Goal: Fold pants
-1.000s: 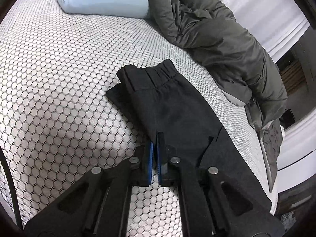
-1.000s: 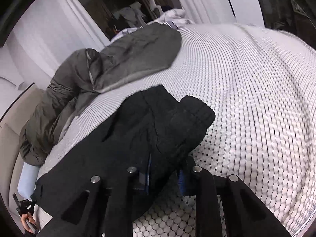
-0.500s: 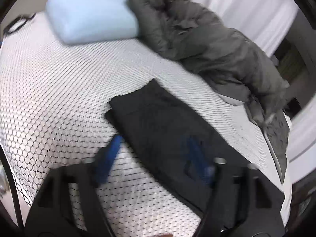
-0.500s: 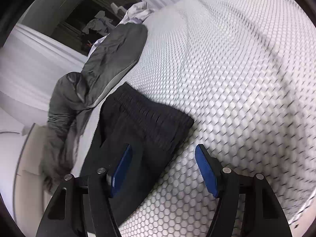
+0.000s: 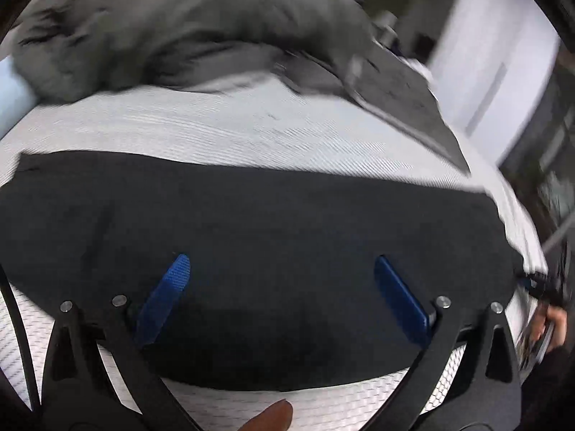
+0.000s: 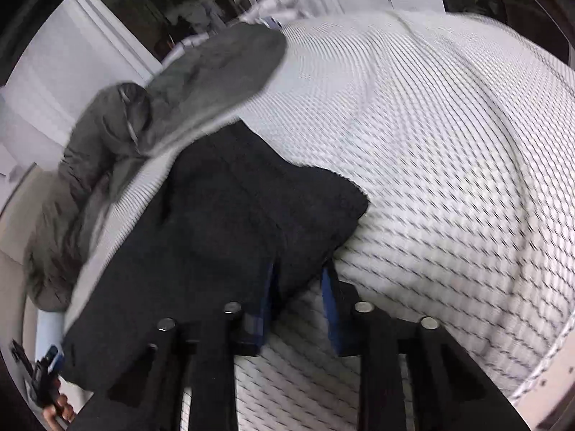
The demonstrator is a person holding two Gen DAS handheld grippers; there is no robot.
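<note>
The black pants (image 5: pixel 251 222) lie flat across the white honeycomb-patterned bed (image 5: pixel 222 133) as a long dark band. My left gripper (image 5: pixel 284 276) is wide open above their near edge, with nothing between its blue pads (image 5: pixel 169 283). In the right wrist view the pants (image 6: pixel 215 237) run from the centre toward the lower left. My right gripper (image 6: pixel 300 287) is partly open at one end of the pants; a corner of the cloth lies between its fingers, and the jaws are not closed on it.
A rumpled grey duvet (image 5: pixel 201 25) lies along the far side of the bed, also in the right wrist view (image 6: pixel 187 86). A pale blue pillow (image 5: pixel 14 97) shows at the left edge. The other gripper shows at the lower left (image 6: pixel 46 377).
My left gripper opened, let go of the pants and swung to face them side-on. My right gripper opened wide, then narrowed around the pants' end corner.
</note>
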